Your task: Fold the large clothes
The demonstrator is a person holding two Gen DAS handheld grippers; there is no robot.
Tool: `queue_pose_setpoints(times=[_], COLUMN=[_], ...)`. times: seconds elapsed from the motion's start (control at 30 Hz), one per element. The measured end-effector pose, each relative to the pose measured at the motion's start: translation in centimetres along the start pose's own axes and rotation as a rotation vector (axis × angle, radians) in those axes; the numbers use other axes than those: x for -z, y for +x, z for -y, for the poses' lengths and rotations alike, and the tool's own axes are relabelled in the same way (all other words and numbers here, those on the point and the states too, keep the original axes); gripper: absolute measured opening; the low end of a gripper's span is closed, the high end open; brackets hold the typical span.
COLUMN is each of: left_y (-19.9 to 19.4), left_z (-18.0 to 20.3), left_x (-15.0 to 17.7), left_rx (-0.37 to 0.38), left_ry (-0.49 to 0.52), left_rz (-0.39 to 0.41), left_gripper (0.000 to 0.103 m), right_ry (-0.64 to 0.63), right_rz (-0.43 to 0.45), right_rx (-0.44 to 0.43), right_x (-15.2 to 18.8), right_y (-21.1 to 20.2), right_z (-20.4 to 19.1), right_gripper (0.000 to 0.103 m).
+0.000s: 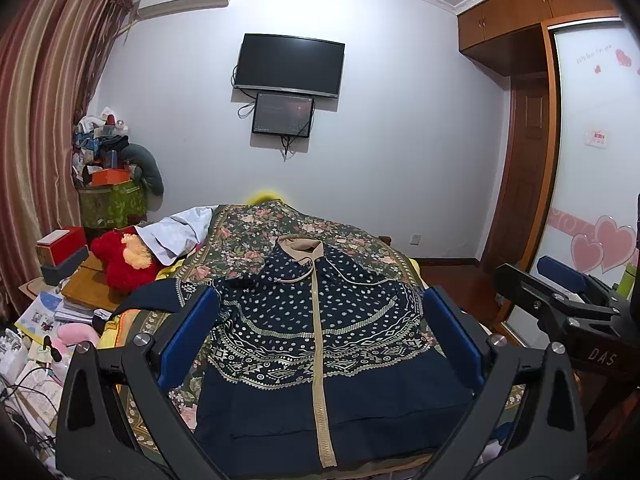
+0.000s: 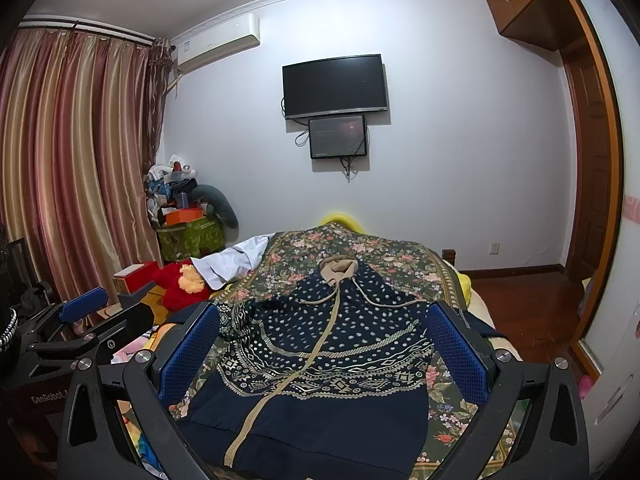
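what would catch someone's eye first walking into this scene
A navy patterned hooded jacket lies spread flat, zipped, on the floral bedspread, hood toward the far wall. Both grippers, left gripper and right gripper, hang open above its lower half. A black wall TV hangs above, and a red plush toy sits left of the bed.

I see the navy patterned zip-up hooded jacket lying flat on the floral bedspread, hood end toward the far wall. My left gripper and right gripper hang side by side over its hem, jaws wide apart. Red plush toy left of the bed. Black wall-mounted TV beyond it, small screen just below.
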State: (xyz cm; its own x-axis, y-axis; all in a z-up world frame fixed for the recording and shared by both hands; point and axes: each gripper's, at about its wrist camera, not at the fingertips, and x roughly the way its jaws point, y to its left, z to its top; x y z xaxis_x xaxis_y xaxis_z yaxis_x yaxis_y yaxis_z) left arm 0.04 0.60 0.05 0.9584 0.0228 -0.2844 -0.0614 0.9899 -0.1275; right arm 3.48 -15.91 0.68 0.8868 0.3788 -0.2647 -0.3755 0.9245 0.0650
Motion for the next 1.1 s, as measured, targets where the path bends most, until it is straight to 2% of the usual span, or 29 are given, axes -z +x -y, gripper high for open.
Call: queue_pose_setpoints(times=[0.87, 1.1], left_y=[0.2, 1.2], left_z=[-0.3, -0.8], left_x=[0.1, -0.1], left_rx=[-0.003, -0.010], left_ry=[0.002, 0.013], left_rz=[0.009, 0.001], left_gripper=[0.103, 0.103], right_ry=[-0.001, -0.002], right_rz=[0.000, -0.026], right_rx=[-0.001, -0.010], right_x=[-0.2, -0.4], right_y=[-0.2, 1.7], right_z=[-0.1, 0.0], right_gripper=[0.103, 0.103])
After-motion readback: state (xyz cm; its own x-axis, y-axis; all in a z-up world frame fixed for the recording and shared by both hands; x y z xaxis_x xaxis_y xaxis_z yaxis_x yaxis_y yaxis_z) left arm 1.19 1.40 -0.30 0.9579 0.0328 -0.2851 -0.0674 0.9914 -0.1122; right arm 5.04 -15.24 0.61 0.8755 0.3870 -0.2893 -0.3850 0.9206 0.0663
